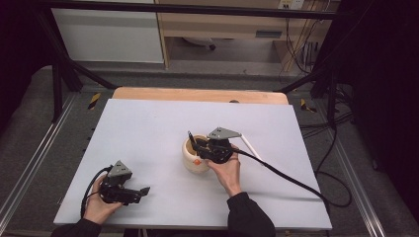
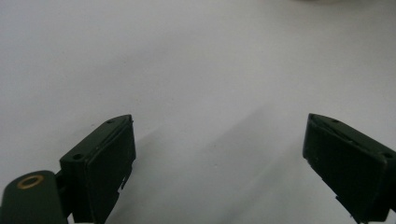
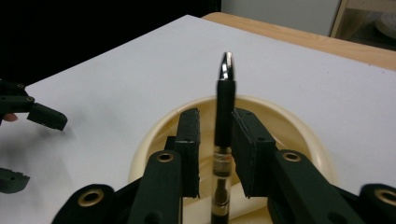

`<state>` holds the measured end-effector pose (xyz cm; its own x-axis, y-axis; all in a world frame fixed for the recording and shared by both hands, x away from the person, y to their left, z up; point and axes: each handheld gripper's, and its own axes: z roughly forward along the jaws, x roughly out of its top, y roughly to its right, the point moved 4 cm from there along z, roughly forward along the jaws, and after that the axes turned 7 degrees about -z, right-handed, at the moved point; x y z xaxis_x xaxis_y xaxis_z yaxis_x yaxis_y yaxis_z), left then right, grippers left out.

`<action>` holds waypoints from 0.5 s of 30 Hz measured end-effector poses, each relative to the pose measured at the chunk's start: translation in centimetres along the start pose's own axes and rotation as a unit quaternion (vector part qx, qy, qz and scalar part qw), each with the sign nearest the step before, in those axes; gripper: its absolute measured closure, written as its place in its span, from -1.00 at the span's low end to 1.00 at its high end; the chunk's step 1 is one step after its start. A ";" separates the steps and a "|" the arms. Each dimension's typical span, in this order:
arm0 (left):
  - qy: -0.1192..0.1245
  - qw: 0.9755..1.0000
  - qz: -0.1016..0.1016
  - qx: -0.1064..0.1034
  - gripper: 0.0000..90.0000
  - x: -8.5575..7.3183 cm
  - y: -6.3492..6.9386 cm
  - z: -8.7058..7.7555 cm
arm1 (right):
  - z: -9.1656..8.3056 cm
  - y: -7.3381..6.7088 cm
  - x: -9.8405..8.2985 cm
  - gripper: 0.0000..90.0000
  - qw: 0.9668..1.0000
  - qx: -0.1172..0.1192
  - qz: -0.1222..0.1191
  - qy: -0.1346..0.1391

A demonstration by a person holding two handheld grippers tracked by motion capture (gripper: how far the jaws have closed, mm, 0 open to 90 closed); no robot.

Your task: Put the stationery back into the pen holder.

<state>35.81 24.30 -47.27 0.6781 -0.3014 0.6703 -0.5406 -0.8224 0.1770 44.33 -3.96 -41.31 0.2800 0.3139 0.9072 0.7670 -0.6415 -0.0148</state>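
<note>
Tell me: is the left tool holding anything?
No: the left tool has its jaws wide apart over the bare white table.

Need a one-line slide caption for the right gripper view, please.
Right gripper poised over a cream cup, its jaws flanking an upright black pen with small gaps showing.

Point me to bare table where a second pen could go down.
Free: the far half of the white sheet beyond the cream cup, and the strip between the left tongs and the cup. Crowded: around the cup, where the right tongs straddle a black pen, with a white stick alongside.
</note>
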 end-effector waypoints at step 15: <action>-0.002 1.000 -0.001 -0.001 -0.79 0.0 0.0 0.1 | -5.0 1.4 1.2 -0.39 1.000 0.003 0.012 -0.016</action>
<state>35.84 24.24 -47.34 0.6809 -0.3024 0.6670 -0.5403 -0.8222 0.1789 42.82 -7.97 -38.11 0.3168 0.3197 0.8930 0.7636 -0.6445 -0.0402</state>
